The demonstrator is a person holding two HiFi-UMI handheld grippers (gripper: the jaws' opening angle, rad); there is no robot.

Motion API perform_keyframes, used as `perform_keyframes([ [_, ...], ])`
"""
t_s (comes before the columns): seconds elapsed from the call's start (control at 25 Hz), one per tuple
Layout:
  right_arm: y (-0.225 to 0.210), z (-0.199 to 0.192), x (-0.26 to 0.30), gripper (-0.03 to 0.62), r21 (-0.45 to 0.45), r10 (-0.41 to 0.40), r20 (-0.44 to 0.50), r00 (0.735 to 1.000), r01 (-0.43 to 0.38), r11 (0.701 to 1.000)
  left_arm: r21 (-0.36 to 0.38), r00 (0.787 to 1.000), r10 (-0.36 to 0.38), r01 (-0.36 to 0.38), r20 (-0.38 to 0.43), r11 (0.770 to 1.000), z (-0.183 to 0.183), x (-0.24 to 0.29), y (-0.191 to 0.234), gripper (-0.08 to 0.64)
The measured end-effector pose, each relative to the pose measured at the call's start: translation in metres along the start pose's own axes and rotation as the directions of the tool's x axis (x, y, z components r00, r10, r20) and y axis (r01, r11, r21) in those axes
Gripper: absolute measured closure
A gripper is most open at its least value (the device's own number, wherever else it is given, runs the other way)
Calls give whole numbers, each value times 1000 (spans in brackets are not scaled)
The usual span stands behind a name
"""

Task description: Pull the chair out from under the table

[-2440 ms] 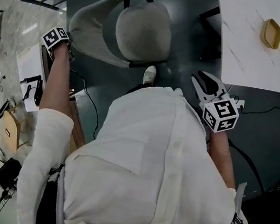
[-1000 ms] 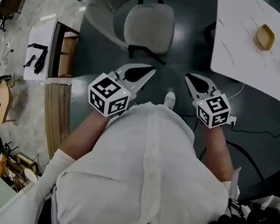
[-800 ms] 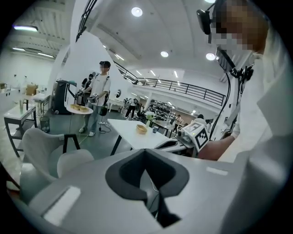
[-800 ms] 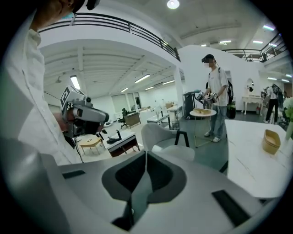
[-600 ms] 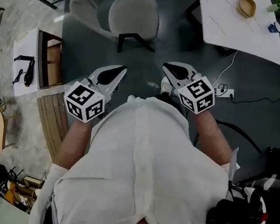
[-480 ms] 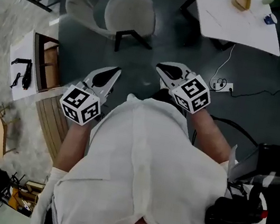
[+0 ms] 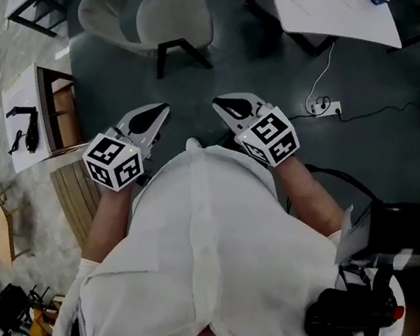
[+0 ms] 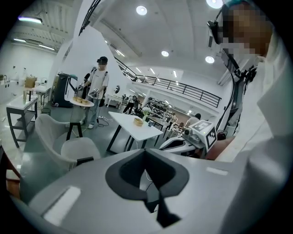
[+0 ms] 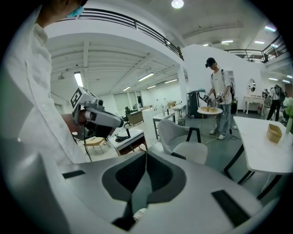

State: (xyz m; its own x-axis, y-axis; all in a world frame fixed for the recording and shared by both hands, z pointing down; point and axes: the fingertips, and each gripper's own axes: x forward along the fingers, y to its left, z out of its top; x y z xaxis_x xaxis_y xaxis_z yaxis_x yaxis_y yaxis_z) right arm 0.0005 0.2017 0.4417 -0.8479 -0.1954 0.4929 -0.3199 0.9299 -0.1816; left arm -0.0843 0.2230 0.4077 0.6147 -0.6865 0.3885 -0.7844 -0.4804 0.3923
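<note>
Plainly upright, pale grey shell chair point(image 7: 171, 23), black legs

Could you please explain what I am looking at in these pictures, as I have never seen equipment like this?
There is no robot here: a person in a white shirt holds a two-jaw tool in each hand: the left gripper and the right gripper. The head view comes from a camera on the person's head, looking down. The two gripper views come from cameras riding on the tools, looking along their jaws. Both pairs of jaws are closed and hold nothing. The chair stands on open floor, apart from the white table, which bears a small wooden bowl.
</note>
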Motion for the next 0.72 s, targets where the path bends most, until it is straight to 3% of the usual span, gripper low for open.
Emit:
perform_keyframes([
  [0.72, 27, 5, 11, 583, -29, -12, -23, 1000, 11, 1000, -8, 1000, -7, 7, -11, 1000, -15, -22, 12, 554],
])
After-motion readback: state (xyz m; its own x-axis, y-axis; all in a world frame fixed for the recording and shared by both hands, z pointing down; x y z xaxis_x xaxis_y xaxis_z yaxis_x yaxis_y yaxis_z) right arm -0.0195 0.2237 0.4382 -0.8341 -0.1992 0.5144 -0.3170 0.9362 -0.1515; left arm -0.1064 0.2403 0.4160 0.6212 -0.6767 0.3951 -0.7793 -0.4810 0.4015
